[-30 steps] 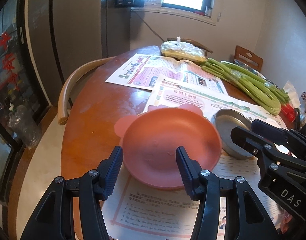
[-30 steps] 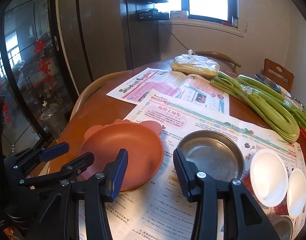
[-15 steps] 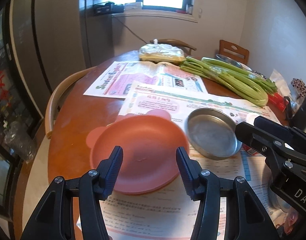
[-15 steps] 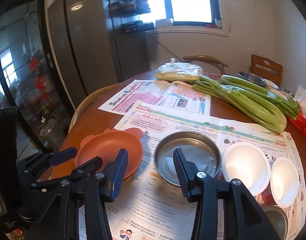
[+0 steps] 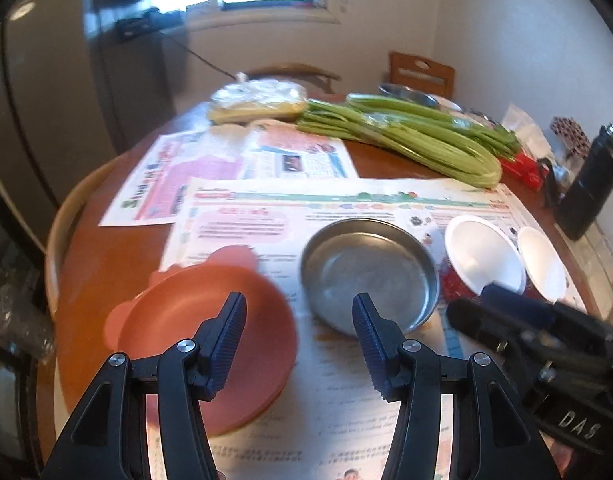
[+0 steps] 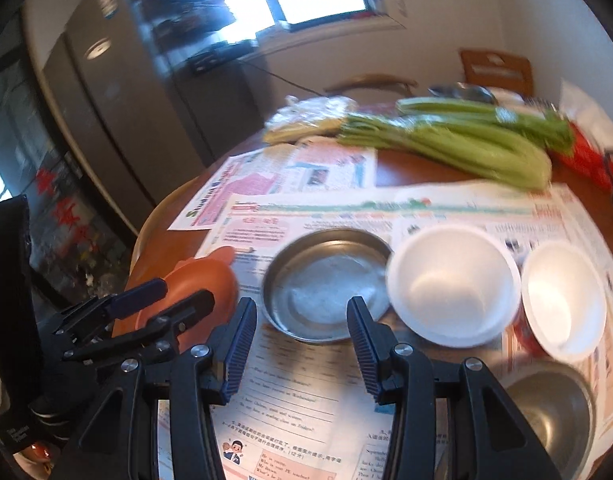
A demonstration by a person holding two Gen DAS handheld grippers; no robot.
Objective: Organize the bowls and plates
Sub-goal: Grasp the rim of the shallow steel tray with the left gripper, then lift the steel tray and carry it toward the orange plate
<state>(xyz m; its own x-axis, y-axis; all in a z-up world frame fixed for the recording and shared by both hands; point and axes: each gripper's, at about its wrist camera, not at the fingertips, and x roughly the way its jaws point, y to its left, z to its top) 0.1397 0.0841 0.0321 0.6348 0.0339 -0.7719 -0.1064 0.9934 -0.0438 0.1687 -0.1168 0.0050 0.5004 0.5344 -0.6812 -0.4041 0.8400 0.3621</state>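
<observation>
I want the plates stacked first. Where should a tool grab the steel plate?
Take the steel plate by its raised rim at the near edge, one finger inside, one outside. It lies flat on the newspaper, and the open right tool already faces that edge.

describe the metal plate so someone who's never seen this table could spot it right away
On the round wooden table, look at the newspaper sheet nearest the grippers. The metal plate lies on it in a row of dishes, between the orange plate and the larger white bowl. It is the only shallow, grey, shiny dish there.
</observation>
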